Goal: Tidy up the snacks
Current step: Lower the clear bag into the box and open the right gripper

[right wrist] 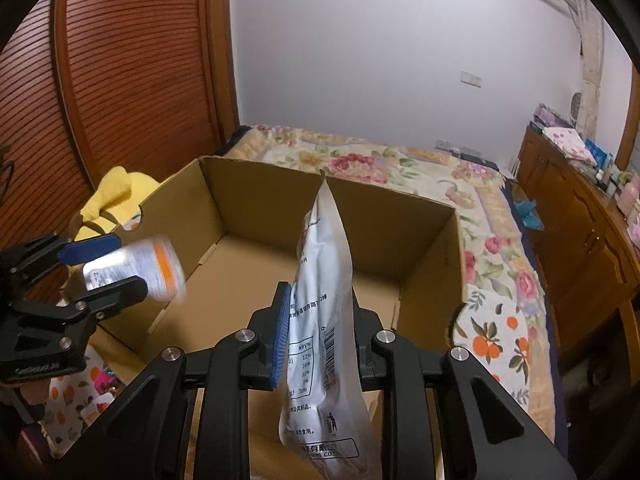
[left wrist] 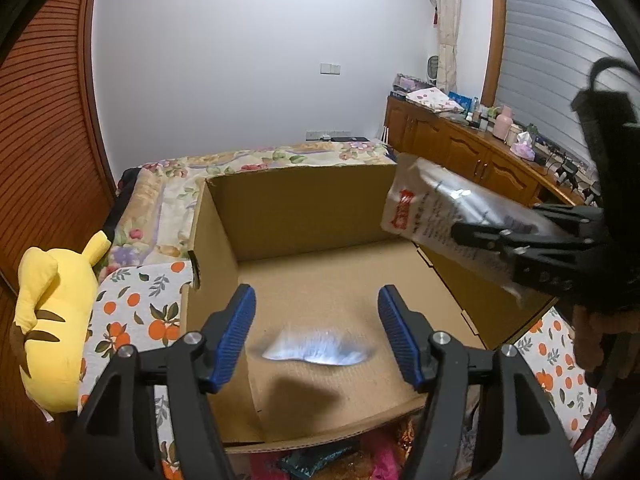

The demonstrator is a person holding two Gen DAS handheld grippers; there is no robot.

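From the left wrist: left gripper point(left wrist: 316, 334) spread above an open cardboard box point(left wrist: 304, 208), nothing pinched; a blurred white-and-orange snack packet point(left wrist: 316, 350) in mid-air between the pads, over the box floor. Yellow plush toy point(left wrist: 52, 312) lying left of the box on an orange-print cloth point(left wrist: 136, 312).

From the right wrist: right gripper point(right wrist: 320, 332) pressed onto a white snack pouch point(right wrist: 324, 312), held upright over the box's near edge. Floral bedspread point(right wrist: 440, 176) beyond the box.
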